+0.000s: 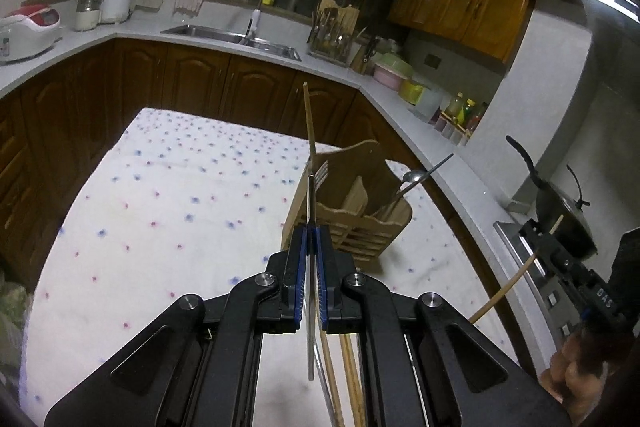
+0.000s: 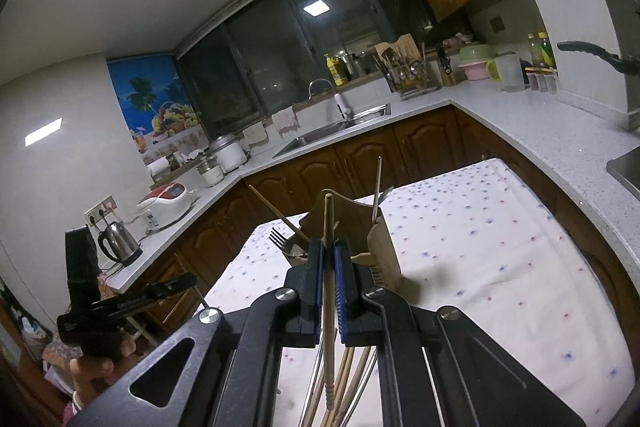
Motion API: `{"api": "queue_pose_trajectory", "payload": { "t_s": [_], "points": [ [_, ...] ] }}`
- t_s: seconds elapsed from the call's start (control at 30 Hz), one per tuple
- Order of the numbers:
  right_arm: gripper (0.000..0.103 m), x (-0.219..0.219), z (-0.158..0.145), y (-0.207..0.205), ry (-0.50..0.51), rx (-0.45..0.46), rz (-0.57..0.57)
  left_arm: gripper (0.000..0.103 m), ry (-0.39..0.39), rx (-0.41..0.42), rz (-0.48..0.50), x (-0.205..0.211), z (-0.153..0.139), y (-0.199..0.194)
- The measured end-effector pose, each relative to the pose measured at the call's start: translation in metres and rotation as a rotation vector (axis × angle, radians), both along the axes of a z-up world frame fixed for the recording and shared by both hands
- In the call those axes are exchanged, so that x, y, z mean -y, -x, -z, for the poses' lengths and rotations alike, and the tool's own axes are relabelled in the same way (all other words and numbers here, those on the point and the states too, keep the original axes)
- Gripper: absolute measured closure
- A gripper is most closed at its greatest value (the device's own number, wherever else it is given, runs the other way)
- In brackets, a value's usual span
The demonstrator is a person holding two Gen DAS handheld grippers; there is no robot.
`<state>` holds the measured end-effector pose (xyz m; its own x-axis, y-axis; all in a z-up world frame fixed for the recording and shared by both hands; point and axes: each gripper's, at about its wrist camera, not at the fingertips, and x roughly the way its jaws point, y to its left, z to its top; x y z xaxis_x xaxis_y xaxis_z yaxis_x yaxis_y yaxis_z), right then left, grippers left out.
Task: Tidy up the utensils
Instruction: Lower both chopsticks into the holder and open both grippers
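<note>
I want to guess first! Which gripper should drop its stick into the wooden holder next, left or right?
Probably the right gripper: its chopstick already lines up with the wooden holder. The left gripper also holds a fork with its chopstick.

Two hand-held grippers (image 1: 312, 239) (image 2: 328, 255), one wooden utensil holder (image 1: 352, 203), one fork (image 1: 320, 173), one spoon (image 1: 416, 177), several loose chopsticks (image 1: 348, 379).

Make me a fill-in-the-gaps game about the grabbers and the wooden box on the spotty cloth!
1. The left gripper is shut on a chopstick and a metal ____.
2. The right gripper is shut on one wooden ____.
3. The wooden holder stands on a tablecloth dotted with tiny ____.
4. A metal ____ leans out of the holder toward the counter.

Missing words: fork; chopstick; flowers; spoon
</note>
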<state>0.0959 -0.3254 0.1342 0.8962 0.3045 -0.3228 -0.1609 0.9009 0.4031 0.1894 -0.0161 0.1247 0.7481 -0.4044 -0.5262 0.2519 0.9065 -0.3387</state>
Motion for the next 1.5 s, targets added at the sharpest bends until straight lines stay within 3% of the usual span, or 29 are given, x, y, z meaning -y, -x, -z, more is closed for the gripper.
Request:
{"api": "queue_pose_trajectory", "payload": {
  "t_s": [0.6, 1.03, 1.23, 1.37, 1.5],
  "points": [
    [0.097, 0.002, -0.010, -0.022, 0.007, 0.020, 0.016, 0.099, 0.017, 0.109, -0.018, 0.008, -0.037, -0.013],
    [0.097, 0.009, -0.056, -0.084, 0.033, 0.166, 0.099, 0.099, 0.098, 0.276, -0.126, 0.015, -0.090, -0.064],
    [0.097, 0.007, -0.051, -0.112, 0.041, 0.201, 0.162, 0.099, 0.094, 0.272, -0.187, 0.030, -0.072, -0.102],
    [0.097, 0.001, -0.032, -0.128, 0.068, 0.211, 0.197, 0.099, 0.038, 0.269, -0.189, 0.044, -0.043, -0.120],
    [0.097, -0.009, -0.009, -0.139, 0.099, 0.198, 0.200, 0.099, 0.017, 0.217, -0.162, 0.050, -0.014, -0.127]
  ]
}}
